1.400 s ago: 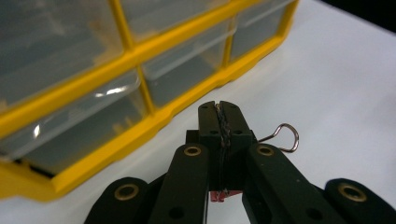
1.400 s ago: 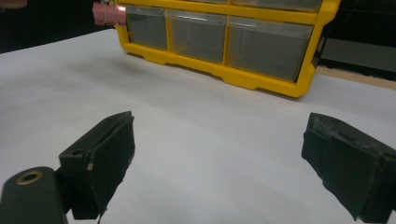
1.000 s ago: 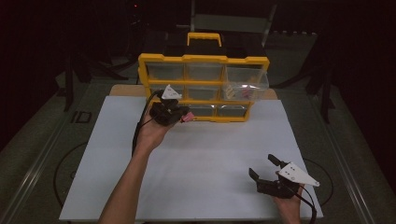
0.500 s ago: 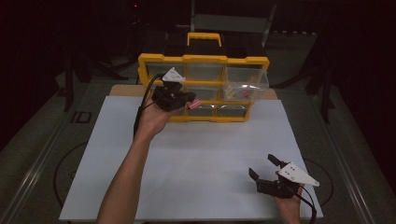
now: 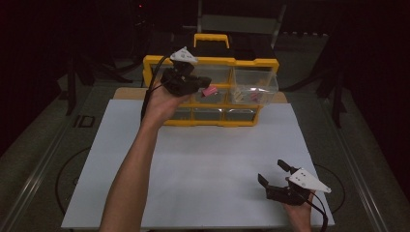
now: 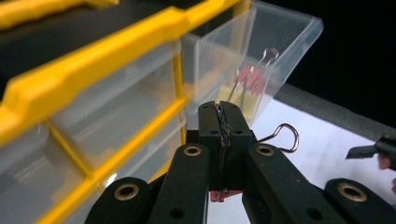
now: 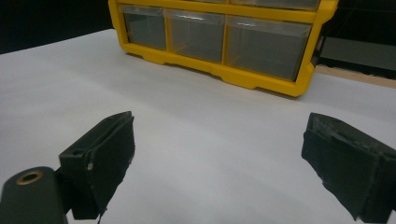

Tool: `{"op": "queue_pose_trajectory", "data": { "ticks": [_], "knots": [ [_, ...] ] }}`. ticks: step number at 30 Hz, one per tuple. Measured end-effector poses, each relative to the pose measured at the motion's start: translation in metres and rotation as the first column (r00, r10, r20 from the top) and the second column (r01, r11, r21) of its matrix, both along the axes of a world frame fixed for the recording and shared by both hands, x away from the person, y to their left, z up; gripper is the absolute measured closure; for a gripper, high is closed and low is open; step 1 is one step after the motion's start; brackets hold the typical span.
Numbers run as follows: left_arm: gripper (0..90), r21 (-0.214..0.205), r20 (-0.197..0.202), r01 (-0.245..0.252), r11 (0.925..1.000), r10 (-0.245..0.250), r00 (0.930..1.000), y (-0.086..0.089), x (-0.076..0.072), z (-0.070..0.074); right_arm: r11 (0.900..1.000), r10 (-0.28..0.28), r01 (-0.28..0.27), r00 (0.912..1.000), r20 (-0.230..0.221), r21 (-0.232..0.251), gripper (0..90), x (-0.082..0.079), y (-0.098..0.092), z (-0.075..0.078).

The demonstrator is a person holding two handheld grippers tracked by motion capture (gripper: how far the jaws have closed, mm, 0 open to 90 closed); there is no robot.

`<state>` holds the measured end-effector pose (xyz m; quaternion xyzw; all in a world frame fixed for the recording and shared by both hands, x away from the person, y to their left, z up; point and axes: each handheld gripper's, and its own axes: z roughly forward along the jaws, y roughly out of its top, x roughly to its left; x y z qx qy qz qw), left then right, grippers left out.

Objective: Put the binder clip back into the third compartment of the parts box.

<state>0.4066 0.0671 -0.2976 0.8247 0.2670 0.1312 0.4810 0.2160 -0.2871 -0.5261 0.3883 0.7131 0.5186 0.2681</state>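
Clip [image 5: 209, 91] sits pinched in the left gripper [image 5: 200, 84], pink body and one wire loop [image 6: 285, 137] poking out beside the tightly closed jaws. That gripper is held up in front of the yellow organizer [image 5: 251, 63] at the far edge of the white mat [image 5: 212, 154], level with its upper rows. Just to its right, the top right drawer [image 5: 256, 84] stands pulled out, with more clips [image 6: 250, 81] lying inside. Right gripper [image 5: 275, 176] rests low near the mat's near right corner, jaws spread wide with nothing between them, well apart from the organizer.
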Motion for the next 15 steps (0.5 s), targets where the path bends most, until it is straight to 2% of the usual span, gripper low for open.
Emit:
{"op": "queue_pose_trajectory", "data": {
  "ticks": [3, 15],
  "knots": [
    [89.9, -0.015, 0.006, 0.019, 0.9997, -0.019, 0.9998, -0.005, 0.002, 0.008, 1.0, -0.002, 0.002, 1.0, -0.005, 0.0, 9.0, 0.001, -0.001, 0.0],
    [89.9, -0.002, 0.021, 0.044, 0.999, -0.043, 0.9988, -0.029, 0.01, 0.029, 0.9999, -0.011, 0.011, 0.9999, -0.003, 0.003, 9.0, 0.0, -0.003, 0.0]
  ]
}}
